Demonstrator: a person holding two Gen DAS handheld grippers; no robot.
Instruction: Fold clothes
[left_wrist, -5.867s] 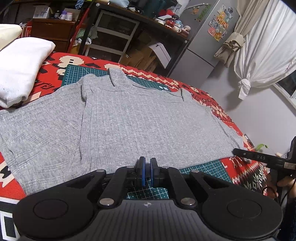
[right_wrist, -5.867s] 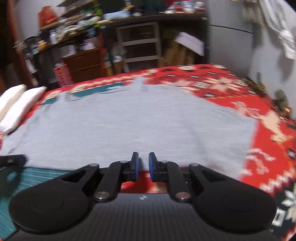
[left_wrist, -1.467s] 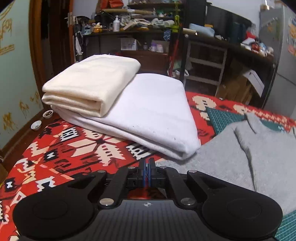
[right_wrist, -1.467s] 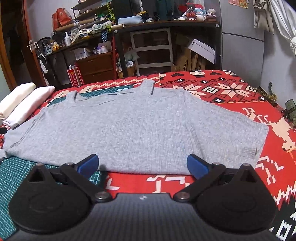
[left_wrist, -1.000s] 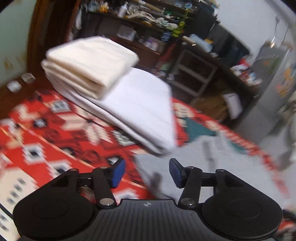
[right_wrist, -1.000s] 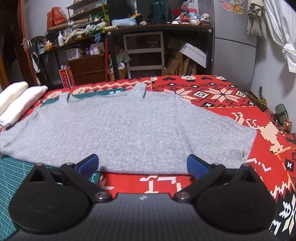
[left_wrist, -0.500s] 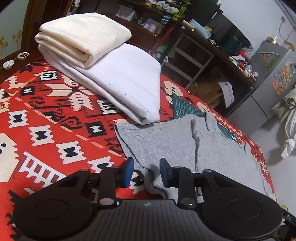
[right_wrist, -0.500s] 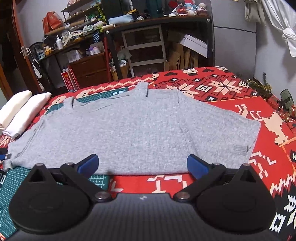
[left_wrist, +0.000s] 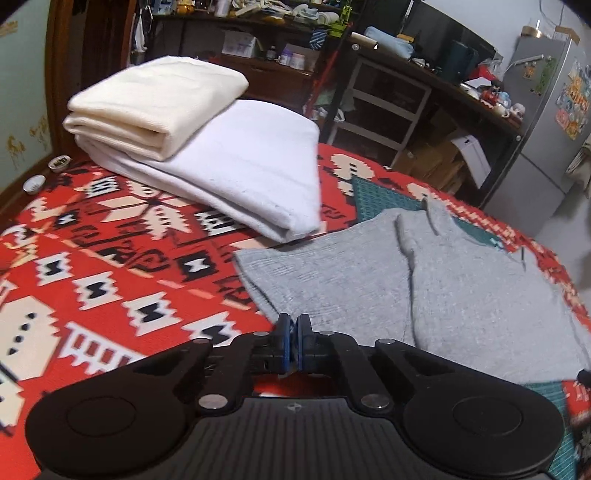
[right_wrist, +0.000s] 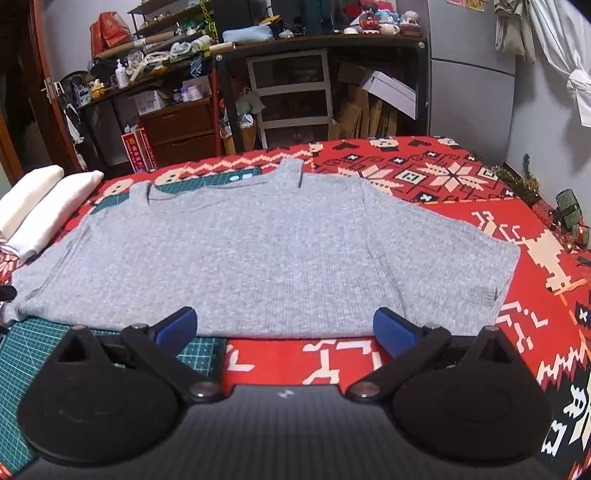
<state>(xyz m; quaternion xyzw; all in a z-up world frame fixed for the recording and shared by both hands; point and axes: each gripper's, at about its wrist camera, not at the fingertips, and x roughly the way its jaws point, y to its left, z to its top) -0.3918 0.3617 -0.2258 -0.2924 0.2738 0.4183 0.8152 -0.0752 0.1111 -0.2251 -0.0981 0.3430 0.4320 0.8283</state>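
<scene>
Red patterned bedding (right_wrist: 443, 177) fills both views, and low in the frame the left gripper (left_wrist: 294, 334) pinches the near corner of the grey sweater (right_wrist: 266, 251) between closed jaws. Across mid-frame the sweater lies flat beyond the right gripper (right_wrist: 284, 328), whose jaws gape wide and empty, while folded white linens (left_wrist: 207, 158) sit upper left.

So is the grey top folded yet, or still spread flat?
Spread flat: the grey top lies open across the blanket, both sleeves out, no fold.

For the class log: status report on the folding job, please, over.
Left gripper shut on grey ribbed knit top, at its sleeve corner. Right gripper open, at the hem. Top flat on red patterned blanket. Folded white towels beside, clear.
</scene>
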